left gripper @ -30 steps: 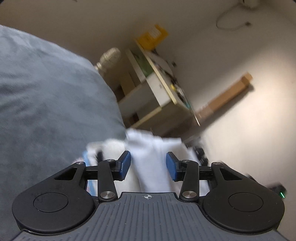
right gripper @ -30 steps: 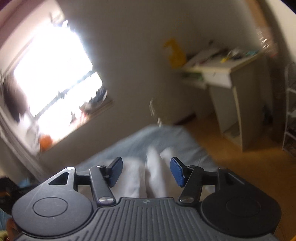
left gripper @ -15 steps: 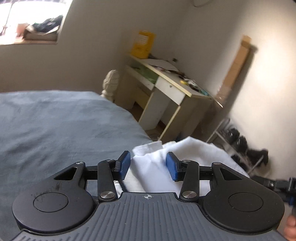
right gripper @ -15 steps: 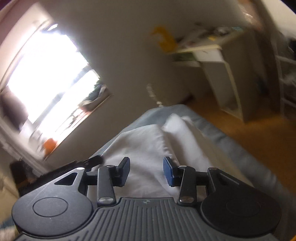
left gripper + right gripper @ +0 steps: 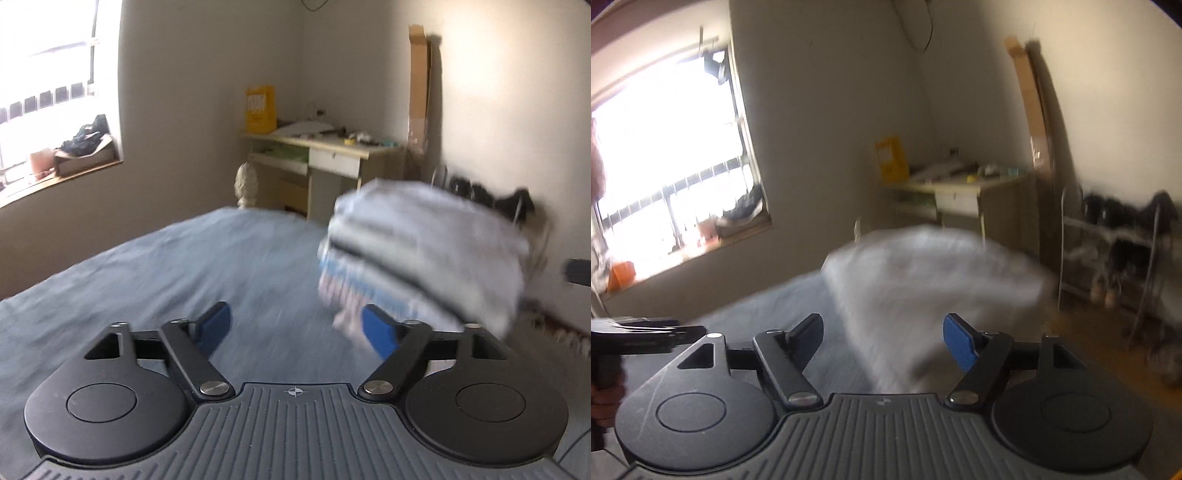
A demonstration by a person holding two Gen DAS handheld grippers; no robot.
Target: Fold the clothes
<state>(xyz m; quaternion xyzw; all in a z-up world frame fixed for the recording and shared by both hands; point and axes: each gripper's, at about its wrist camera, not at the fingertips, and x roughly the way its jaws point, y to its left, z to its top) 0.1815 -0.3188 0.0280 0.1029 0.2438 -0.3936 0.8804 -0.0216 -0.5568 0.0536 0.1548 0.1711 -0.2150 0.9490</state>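
A blurred stack of folded clothes [image 5: 424,254], white on top with blue-striped layers below, lies on the blue-grey bed [image 5: 184,266] ahead and to the right of my left gripper [image 5: 297,328]. Its jaws are opening and stand wide, with only sheet between them; the stack's near corner is beside the right pad. In the right wrist view the white top garment [image 5: 923,273] is smeared by motion and reaches down between the jaws of my right gripper [image 5: 884,338], which are opening with the pads clear of the cloth. The left gripper [image 5: 646,332] and a hand [image 5: 605,395] show at that view's left edge.
Beyond the bed stand a cream desk [image 5: 332,155] with clutter and a yellow box [image 5: 260,109], a carved bedpost knob [image 5: 245,184], tall cardboard [image 5: 419,74] against the wall and a shoe rack [image 5: 1119,236] on the right. A bright window [image 5: 665,155] is at left.
Both grippers had white cloth between narrower jaws; now both jaws are spread wide and the cloth is let go. Both views have swung and levelled, and the stack sits farther ahead.
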